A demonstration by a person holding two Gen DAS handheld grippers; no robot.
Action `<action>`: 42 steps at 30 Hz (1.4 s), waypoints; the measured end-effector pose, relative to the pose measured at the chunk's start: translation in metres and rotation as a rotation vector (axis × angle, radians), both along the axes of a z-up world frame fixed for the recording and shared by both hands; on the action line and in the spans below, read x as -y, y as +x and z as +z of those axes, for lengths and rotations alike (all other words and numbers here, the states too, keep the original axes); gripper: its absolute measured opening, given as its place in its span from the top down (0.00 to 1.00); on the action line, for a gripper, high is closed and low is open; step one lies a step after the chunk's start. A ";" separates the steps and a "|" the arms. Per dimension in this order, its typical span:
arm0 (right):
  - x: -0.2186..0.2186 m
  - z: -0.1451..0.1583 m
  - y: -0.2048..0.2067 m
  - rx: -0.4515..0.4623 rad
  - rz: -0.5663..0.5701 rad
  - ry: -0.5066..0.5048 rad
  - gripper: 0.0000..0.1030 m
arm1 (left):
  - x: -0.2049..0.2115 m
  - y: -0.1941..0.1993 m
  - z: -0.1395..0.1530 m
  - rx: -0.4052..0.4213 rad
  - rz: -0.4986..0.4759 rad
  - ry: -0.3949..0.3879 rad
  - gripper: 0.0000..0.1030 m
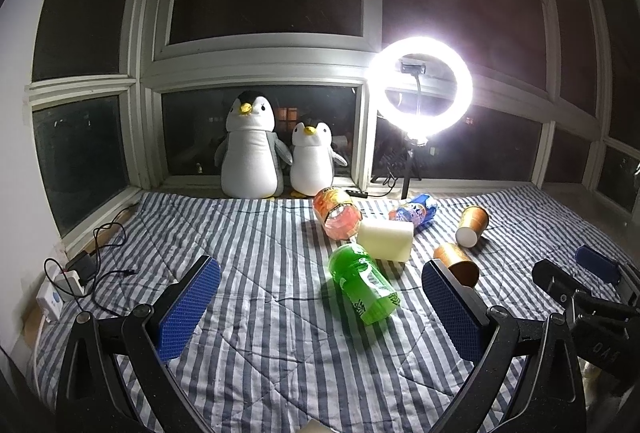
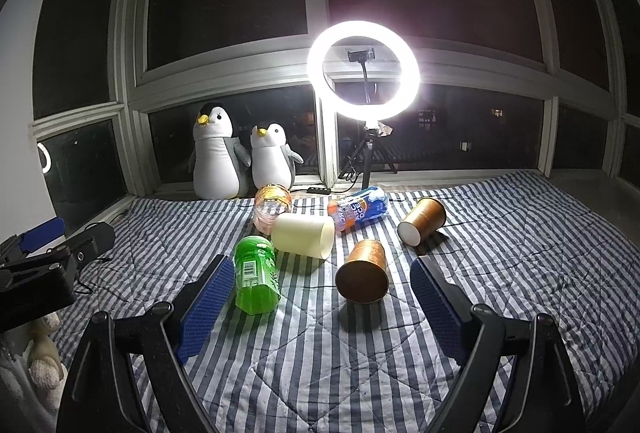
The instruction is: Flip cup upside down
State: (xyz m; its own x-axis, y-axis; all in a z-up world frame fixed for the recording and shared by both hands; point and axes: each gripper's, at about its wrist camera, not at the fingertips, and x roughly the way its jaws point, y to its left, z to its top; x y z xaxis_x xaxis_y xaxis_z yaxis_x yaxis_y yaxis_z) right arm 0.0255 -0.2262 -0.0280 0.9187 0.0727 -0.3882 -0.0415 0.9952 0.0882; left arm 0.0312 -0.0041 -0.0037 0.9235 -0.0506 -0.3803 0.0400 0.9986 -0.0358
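Both grippers, left [image 1: 320, 309] and right [image 2: 322, 307], gape wide, holding nothing; nearest brown cup [image 2: 363, 276] lies tipped over around 12 o'clock of the right one, on the striped quilt [image 2: 320, 361].

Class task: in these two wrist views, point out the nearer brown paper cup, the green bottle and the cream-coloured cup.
Nearer brown paper cup [image 2: 366, 265]: right wrist view, on its side wall.
Green bottle [image 2: 256, 273]: right wrist view, on its label.
Cream-coloured cup [image 2: 300, 237]: right wrist view, on its side wall.

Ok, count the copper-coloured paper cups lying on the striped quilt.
2. One copper cup lies on its side nearest the right gripper, mouth toward the camera. The other cup lies farther back and right, white inside showing. None seems hidden.
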 end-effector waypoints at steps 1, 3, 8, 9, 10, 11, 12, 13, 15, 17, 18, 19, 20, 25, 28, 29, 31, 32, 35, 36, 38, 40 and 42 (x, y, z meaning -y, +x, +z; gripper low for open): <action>0.000 -0.001 0.001 -0.002 0.000 0.000 0.16 | 0.000 0.002 0.000 -0.002 -0.003 0.003 0.01; 0.002 -0.002 0.002 -0.007 0.000 0.000 0.16 | 0.000 0.006 -0.001 -0.009 -0.014 0.005 0.01; 0.005 -0.005 0.005 -0.019 -0.002 0.005 0.16 | 0.003 0.024 0.001 -0.027 -0.048 0.017 0.01; 0.006 -0.006 0.006 -0.022 -0.003 0.006 0.16 | 0.004 0.028 0.001 -0.033 -0.054 0.020 0.01; 0.007 -0.007 0.006 -0.024 -0.004 0.008 0.16 | 0.004 0.034 0.001 -0.046 -0.065 0.020 0.01; 0.008 -0.007 0.008 -0.026 -0.005 0.010 0.16 | 0.005 0.040 0.001 -0.058 -0.074 0.018 0.01; 0.009 -0.008 0.009 -0.029 -0.006 0.012 0.16 | 0.005 0.046 0.002 -0.071 -0.079 0.015 0.01; 0.010 -0.008 0.011 -0.031 -0.006 0.014 0.16 | 0.005 0.054 0.002 -0.086 -0.087 0.010 0.01; 0.012 -0.009 0.013 -0.036 -0.011 0.017 0.16 | 0.005 0.070 0.002 -0.121 -0.100 -0.003 0.01; 0.014 -0.011 0.016 -0.040 -0.017 0.020 0.16 | 0.004 0.089 0.003 -0.165 -0.114 -0.022 0.01; 0.016 -0.012 0.018 -0.043 -0.023 0.021 0.16 | 0.003 0.100 0.003 -0.188 -0.119 -0.034 0.01; 0.017 -0.013 0.019 -0.045 -0.026 0.023 0.16 | 0.001 0.114 0.003 -0.219 -0.121 -0.054 0.01; 0.019 -0.014 0.021 -0.050 -0.030 0.026 0.16 | 0.000 0.127 0.002 -0.245 -0.122 -0.072 0.01; 0.031 -0.017 0.035 -0.074 -0.046 0.041 0.16 | -0.005 0.202 -0.010 -0.395 -0.118 -0.162 0.01; 0.039 -0.019 0.044 -0.087 -0.060 0.045 0.16 | -0.003 0.250 -0.021 -0.483 -0.118 -0.210 0.01; 0.041 -0.019 0.047 -0.091 -0.065 0.046 0.16 | -0.003 0.263 -0.025 -0.508 -0.118 -0.228 0.01; 0.048 -0.020 0.054 -0.101 -0.075 0.049 0.16 | -0.002 0.297 -0.037 -0.572 -0.124 -0.279 0.02; 0.052 -0.020 0.058 -0.106 -0.080 0.051 0.16 | -0.001 0.310 -0.041 -0.596 -0.123 -0.300 0.02; 0.062 -0.023 0.067 -0.127 -0.092 0.059 0.16 | 0.003 0.353 -0.056 -0.660 -0.105 -0.347 0.02; 0.065 -0.024 0.069 -0.134 -0.096 0.061 0.16 | 0.005 0.365 -0.061 -0.674 -0.099 -0.355 0.02; 0.072 -0.027 0.074 -0.153 -0.105 0.064 0.16 | 0.009 0.392 -0.072 -0.698 -0.078 -0.363 0.02; 0.078 -0.029 0.079 -0.169 -0.114 0.066 0.16 | 0.013 0.416 -0.084 -0.736 -0.065 -0.385 0.02; 0.085 -0.032 0.083 -0.187 -0.125 0.067 0.16 | 0.014 0.437 -0.097 -0.763 -0.043 -0.399 0.02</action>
State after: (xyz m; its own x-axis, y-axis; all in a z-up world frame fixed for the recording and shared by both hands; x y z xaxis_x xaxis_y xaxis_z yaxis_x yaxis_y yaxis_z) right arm 0.1086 -0.3113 -0.0601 0.8349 -0.0062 -0.5504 0.1053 0.9832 0.1488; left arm 0.4686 -0.0178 -0.1003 0.4167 -0.3415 -0.8425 -0.0999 0.9039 -0.4158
